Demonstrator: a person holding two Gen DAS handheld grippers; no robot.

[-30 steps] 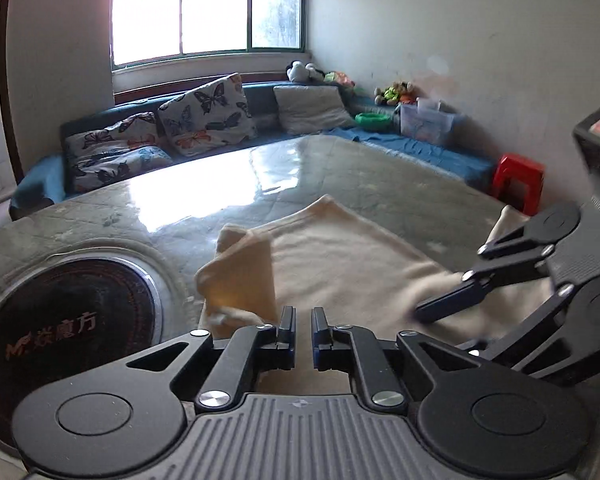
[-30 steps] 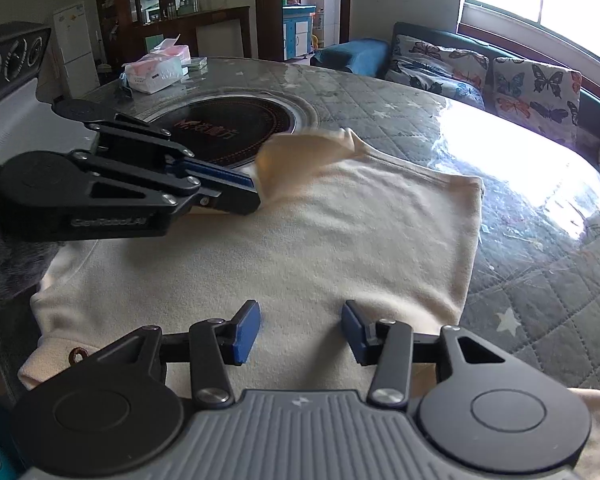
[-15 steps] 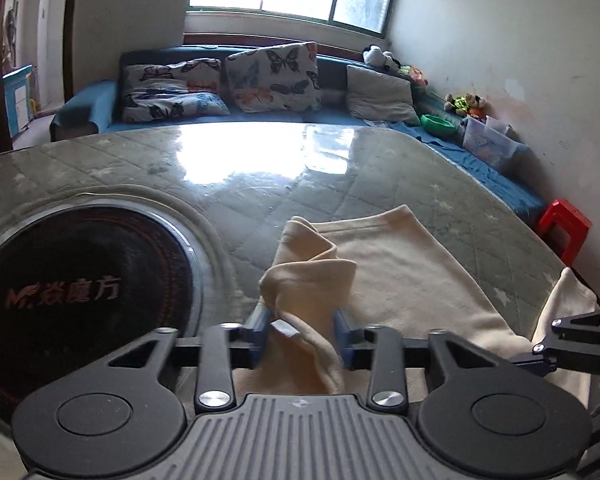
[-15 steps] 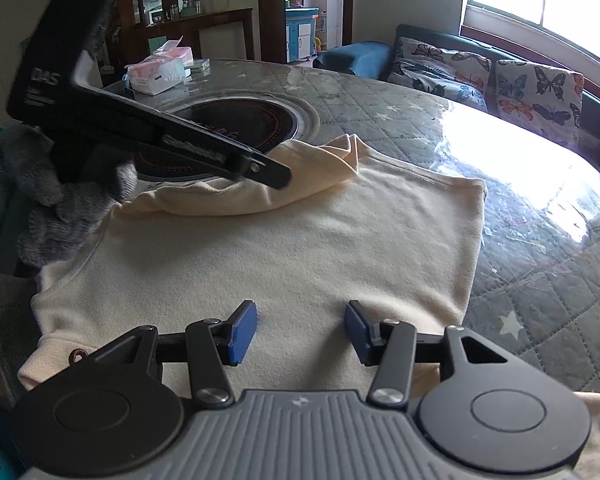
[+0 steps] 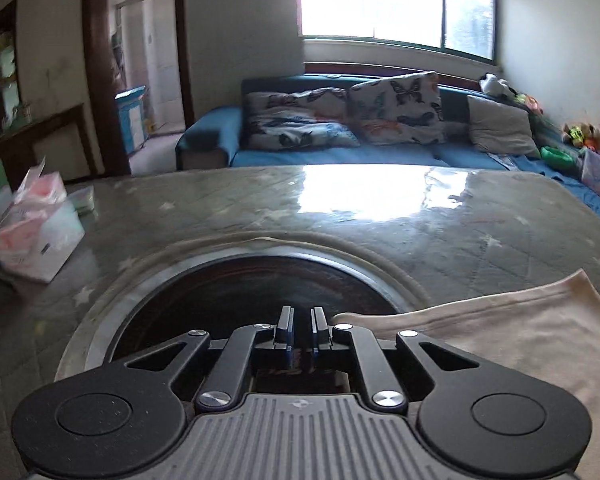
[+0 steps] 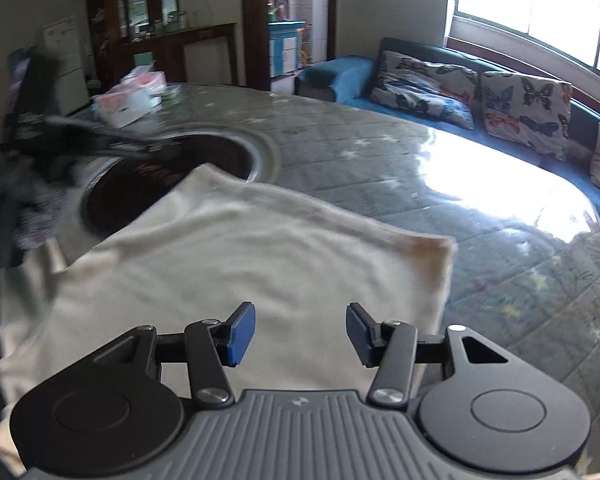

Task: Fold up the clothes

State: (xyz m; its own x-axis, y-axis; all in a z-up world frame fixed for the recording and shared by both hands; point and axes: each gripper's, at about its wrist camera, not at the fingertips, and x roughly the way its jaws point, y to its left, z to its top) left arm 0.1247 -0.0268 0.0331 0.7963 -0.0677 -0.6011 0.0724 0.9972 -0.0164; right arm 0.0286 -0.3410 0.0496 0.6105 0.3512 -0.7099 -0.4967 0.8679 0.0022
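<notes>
Meanwhile, the left gripper (image 5: 301, 330), nearly closed and empty, hovers over the hotplate (image 5: 236, 292); the right gripper (image 6: 300, 334) gapes wide above the cream shirt (image 6: 260, 256).

Quilted table (image 6: 380, 160) (round cooktop (image 5: 240, 280) inset): cream garment (image 6: 260, 264), tissue box (image 5: 36, 236).

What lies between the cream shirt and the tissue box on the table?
The dark round cooktop, set into the table, lies between the cream shirt and the tissue box; the right wrist view shows this.
</notes>
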